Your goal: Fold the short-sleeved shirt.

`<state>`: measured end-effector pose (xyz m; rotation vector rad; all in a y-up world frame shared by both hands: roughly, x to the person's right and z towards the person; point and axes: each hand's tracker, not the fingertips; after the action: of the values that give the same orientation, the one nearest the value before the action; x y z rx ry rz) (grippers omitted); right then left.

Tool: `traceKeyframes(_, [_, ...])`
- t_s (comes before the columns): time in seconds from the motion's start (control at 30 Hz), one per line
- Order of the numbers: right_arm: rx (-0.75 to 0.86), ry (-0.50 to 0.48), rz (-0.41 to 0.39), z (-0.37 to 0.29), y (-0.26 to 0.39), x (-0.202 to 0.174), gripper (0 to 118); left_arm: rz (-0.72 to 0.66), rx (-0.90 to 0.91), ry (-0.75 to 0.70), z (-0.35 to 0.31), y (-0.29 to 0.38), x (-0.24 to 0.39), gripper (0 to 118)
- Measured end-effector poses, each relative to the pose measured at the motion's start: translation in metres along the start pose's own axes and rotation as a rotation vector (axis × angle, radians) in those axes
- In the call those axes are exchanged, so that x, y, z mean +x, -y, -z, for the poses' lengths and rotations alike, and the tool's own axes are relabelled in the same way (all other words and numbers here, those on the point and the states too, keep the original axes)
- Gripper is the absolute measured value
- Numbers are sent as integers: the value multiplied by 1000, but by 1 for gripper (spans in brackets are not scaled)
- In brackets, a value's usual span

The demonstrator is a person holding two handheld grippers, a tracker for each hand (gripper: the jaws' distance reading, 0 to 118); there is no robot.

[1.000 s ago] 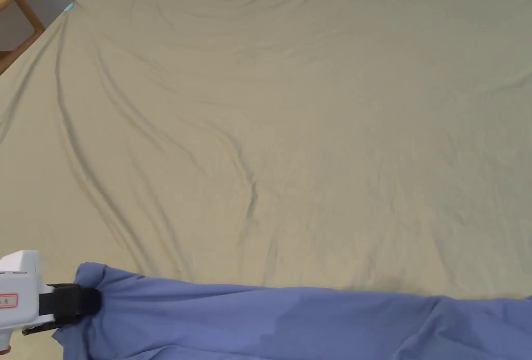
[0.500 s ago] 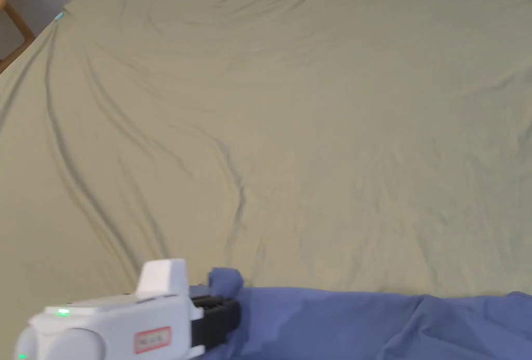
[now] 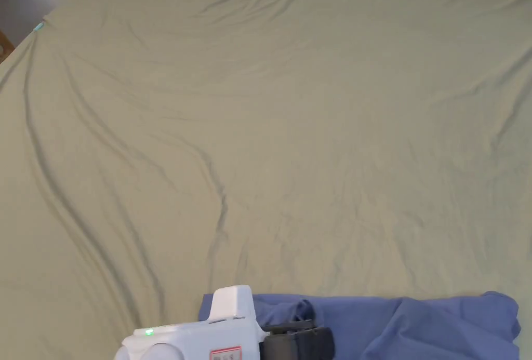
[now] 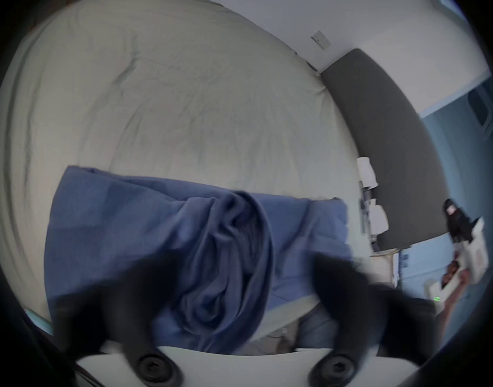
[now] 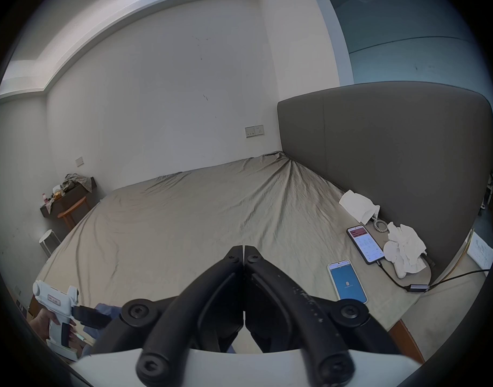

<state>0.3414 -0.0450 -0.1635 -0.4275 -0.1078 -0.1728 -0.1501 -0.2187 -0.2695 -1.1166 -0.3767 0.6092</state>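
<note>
The blue short-sleeved shirt (image 3: 415, 324) lies bunched along the near edge of the bed. My left gripper (image 3: 322, 343) is low over the shirt's left part. In the left gripper view its blurred jaws (image 4: 245, 267) stand wide apart, open, with a rumpled ridge of the shirt (image 4: 128, 225) between them. My right gripper (image 5: 243, 249) is shut, jaw tips touching, with nothing between them. From the left gripper view, the right gripper (image 4: 452, 211) is held in a hand off to the right, away from the shirt. The left gripper (image 5: 108, 320) also appears in the right gripper view, beside the shirt (image 5: 111, 308).
The beige sheet (image 3: 291, 132) covers the wide bed. A grey headboard (image 5: 393, 155) stands at its right end. Two phones (image 5: 347, 281), a cable and crumpled tissues (image 5: 404, 246) lie by it. A wooden chair (image 5: 72, 214) and white stool (image 5: 48, 242) stand off the far left corner.
My left gripper has travelled right along the near edge, taking the shirt's left end with it. The shirt is now shorter and more bunched. The head camera has also shifted.
</note>
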Motion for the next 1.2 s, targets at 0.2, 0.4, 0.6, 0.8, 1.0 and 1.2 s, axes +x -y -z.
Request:
traceKeyframes(0.2, [-11,-17,-11,4,3,-6,1,9,88,-60,-51,-4,-13,83])
traceKeyframes(0.4, [-23,-26,-17,7,4,-10,1,-96,132,-20,-45,0,-36,0])
traceKeyframes(0.6, [-21,-12,-12,6,3,-4,1,-52,52,13,-6,-2,-18,0])
traceKeyframes(0.8, [-20,14,-15,1,1,-1,1,24,-82,-11,62,-1,-2,0])
traceKeyframes(1.0, [-14,22,-6,0,-2,-2,1,75,-171,155,82,14,37,0])
traceKeyframes(1.2, [-11,3,-12,2,-5,-10,1,76,-45,218,29,9,33,0])
